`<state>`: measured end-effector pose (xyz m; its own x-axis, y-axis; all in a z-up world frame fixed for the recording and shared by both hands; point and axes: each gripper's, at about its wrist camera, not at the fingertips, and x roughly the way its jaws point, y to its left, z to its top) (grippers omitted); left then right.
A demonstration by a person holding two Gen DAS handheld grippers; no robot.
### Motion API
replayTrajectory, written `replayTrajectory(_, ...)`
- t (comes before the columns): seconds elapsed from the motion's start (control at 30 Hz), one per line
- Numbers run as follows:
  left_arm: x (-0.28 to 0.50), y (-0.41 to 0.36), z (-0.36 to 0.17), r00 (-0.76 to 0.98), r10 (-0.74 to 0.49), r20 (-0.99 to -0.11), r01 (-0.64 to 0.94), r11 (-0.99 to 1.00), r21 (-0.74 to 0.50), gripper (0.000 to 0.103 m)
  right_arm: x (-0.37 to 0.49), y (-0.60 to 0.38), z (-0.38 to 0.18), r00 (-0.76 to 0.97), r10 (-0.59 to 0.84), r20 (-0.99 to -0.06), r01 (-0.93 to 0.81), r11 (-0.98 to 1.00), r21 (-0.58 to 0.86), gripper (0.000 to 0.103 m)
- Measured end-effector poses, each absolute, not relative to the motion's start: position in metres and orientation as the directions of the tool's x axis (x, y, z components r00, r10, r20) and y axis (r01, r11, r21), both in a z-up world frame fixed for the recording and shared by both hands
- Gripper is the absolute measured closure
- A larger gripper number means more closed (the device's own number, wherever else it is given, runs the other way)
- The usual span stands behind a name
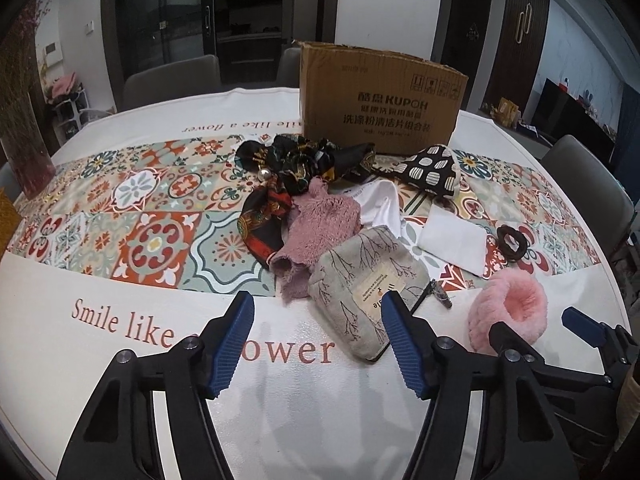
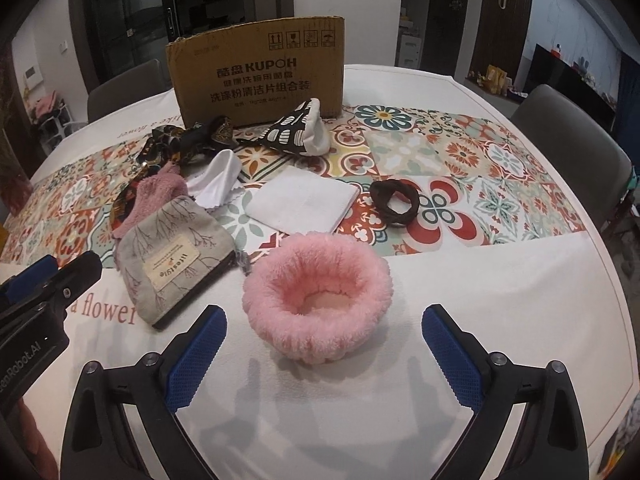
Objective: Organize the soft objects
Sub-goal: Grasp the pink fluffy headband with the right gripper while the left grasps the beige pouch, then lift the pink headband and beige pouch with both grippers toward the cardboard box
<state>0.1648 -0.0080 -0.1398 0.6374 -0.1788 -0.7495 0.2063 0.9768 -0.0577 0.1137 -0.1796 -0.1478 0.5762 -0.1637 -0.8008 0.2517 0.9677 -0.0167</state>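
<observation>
Soft items lie on a tablecloth in front of a cardboard box [image 1: 380, 100] [image 2: 260, 76]. My left gripper [image 1: 318, 308] is open, and the near corner of a grey fabric pouch [image 1: 360, 280] [image 2: 172, 256] lies between its fingertips, untouched. My right gripper [image 2: 324, 314] is open wide just short of a pink fluffy ring [image 2: 320, 292] [image 1: 508, 312]. Behind the pouch are a mauve fluffy cloth [image 1: 316, 220], dark patterned scarves [image 1: 304, 160], a spotted black pouch [image 1: 432, 168], a folded white cloth [image 2: 304, 200] and a brown hair tie [image 2: 394, 200].
A loose white cloth [image 2: 216, 184] lies beside the scarves. A dark vase [image 1: 24, 140] stands at the table's far left. Grey chairs [image 2: 576, 140] stand around the table. The right gripper's fingers [image 1: 576, 320] are close beside my left one.
</observation>
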Motion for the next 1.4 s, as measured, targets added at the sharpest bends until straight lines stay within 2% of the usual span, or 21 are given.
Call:
replayTrajectory(0.07, 0.169, -0.008, -0.146, 0.624, -0.183, -0.760, 0.198, 0.978, -0.073, 0.042, 0.117, -0.179, -0.150, 0.576, -0.169, -0.800, 0.246, 0.969, -0.028, 0.006)
replayTrajectory(0.2, 0.175, -0.008, -0.156, 0.602, -0.179, -0.778, 0.168, 0.981, -0.096, 0.052, 0.123, -0.180, -0.156, 0.571, -0.165, -0.804, 0.227, 0.973, -0.038, 0.008)
replayTrajectory(0.47, 0.185, -0.013, -0.169, 0.567, -0.160, -0.808, 0.101, 0.987, -0.125, 0.060, 0.135, -0.184, -0.163, 0.561, -0.127, -0.818, 0.177, 0.984, -0.031, 0.013)
replayTrajectory(0.73, 0.197, -0.021, -0.176, 0.549, -0.168, -0.819, 0.084, 0.986, -0.145, 0.062, 0.142, -0.188, -0.164, 0.567, -0.110, -0.817, 0.158, 0.987, -0.023, 0.032)
replayTrajectory(1.03, 0.210, -0.025, -0.182, 0.534, -0.183, -0.825, 0.091, 0.983, -0.159, 0.082, 0.151, -0.190, -0.159, 0.575, -0.074, -0.815, 0.143, 0.990, 0.011, 0.054)
replayTrajectory(1.1, 0.211, -0.026, -0.183, 0.533, -0.191, -0.825, 0.100, 0.982, -0.162, 0.087, 0.152, -0.191, -0.158, 0.575, -0.069, -0.815, 0.138, 0.990, 0.014, 0.057)
replayTrajectory(1.4, 0.201, -0.029, -0.163, 0.575, -0.195, -0.795, 0.147, 0.980, -0.135, 0.090, 0.153, -0.196, -0.149, 0.574, -0.032, -0.818, 0.120, 0.992, 0.046, 0.068)
